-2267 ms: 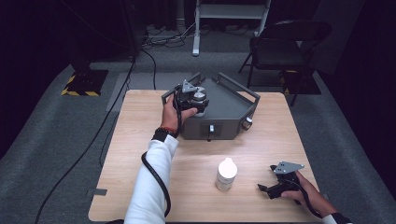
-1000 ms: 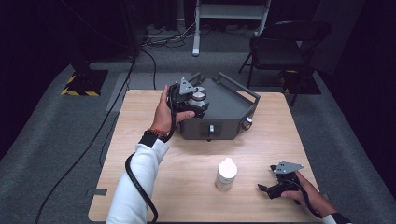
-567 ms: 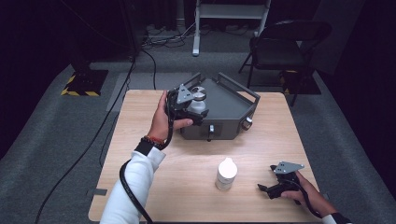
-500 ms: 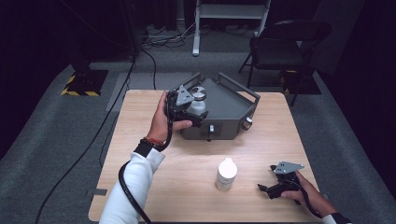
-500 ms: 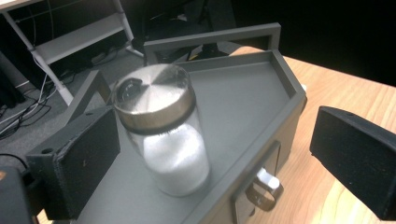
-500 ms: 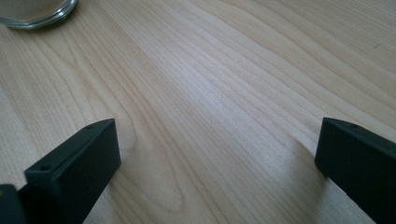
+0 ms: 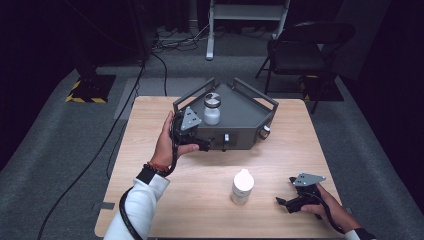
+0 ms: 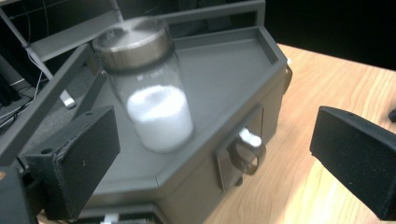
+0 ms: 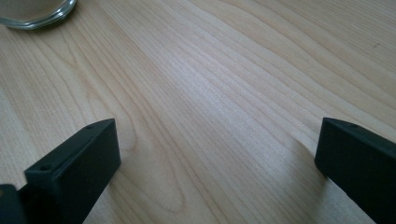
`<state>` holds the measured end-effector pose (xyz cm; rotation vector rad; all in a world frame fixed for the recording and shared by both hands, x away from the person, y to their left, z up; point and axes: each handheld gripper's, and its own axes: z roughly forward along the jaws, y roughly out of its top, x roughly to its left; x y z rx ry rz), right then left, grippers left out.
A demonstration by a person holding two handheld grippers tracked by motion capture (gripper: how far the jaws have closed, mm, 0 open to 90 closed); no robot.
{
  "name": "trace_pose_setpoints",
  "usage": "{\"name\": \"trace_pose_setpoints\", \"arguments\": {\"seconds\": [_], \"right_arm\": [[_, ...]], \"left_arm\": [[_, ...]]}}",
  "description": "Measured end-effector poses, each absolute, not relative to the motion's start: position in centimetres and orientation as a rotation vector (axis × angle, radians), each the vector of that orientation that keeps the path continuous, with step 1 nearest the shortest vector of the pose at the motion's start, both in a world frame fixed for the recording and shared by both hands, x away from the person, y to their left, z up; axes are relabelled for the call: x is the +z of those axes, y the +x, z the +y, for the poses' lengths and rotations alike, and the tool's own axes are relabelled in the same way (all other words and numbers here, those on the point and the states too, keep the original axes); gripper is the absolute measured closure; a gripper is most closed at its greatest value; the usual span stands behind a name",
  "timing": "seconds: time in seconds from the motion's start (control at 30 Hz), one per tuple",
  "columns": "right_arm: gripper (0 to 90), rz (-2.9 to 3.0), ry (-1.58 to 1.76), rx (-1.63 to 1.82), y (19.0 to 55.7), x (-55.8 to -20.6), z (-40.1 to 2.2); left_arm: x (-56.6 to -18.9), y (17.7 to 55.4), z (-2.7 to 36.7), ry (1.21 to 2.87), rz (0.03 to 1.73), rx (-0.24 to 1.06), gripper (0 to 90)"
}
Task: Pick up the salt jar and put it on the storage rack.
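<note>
A glass jar (image 7: 212, 109) with a metal lid and white powder inside stands upright on the front left part of a grey box-like tray (image 7: 245, 117). My left gripper (image 7: 197, 135) is open just in front of the tray, a short way back from the jar. In the left gripper view the jar (image 8: 149, 93) stands beyond the spread jaws of my left gripper (image 8: 215, 163), with nothing between them. My right gripper (image 7: 286, 192) rests open on the table at the front right. In its own view my right gripper (image 9: 215, 163) frames bare wood.
A white bottle (image 7: 242, 186) stands on the wooden table (image 7: 150, 200), left of the right gripper; its base (image 9: 32, 11) shows at the top left of the right gripper view. The tray has raised rails and a front knob (image 8: 245, 151). A chair (image 7: 305, 50) stands behind the table.
The left gripper has let go of the jar on the grey tray and drawn back toward the person. The jar now stands free. The right gripper has not moved.
</note>
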<state>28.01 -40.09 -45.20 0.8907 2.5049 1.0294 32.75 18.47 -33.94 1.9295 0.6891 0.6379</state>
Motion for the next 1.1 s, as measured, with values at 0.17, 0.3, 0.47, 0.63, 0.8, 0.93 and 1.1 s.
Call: {"name": "trace_pose_setpoints", "arguments": {"seconds": [0.17,0.3,0.47,0.63,0.8,0.93,1.1], "right_arm": [[0.0,2.505,0.892,1.029,28.0,-45.2,-40.1],[0.0,2.504,0.892,1.029,28.0,-45.2,-40.1],[0.0,2.504,0.892,1.029,28.0,-45.2,-40.1],[0.0,2.504,0.892,1.029,28.0,-45.2,-40.1],[0.0,2.504,0.892,1.029,28.0,-45.2,-40.1],[0.0,2.505,0.891,1.029,28.0,-45.2,-40.1],[0.0,2.505,0.891,1.029,28.0,-45.2,-40.1]], "left_arm": [[-34.7,31.8,18.6,1.937,0.681,0.647,1.0],[-35.5,31.1,18.7,1.937,0.685,0.659,1.0],[-36.6,30.4,19.0,1.935,0.693,0.660,0.9],[-37.5,29.8,19.2,1.952,0.703,0.656,0.9],[-38.4,29.9,19.7,1.968,0.725,0.618,0.8],[-38.7,30.1,19.7,1.980,0.736,0.602,0.8],[-39.2,30.2,19.6,1.999,0.737,0.595,0.8]]}}
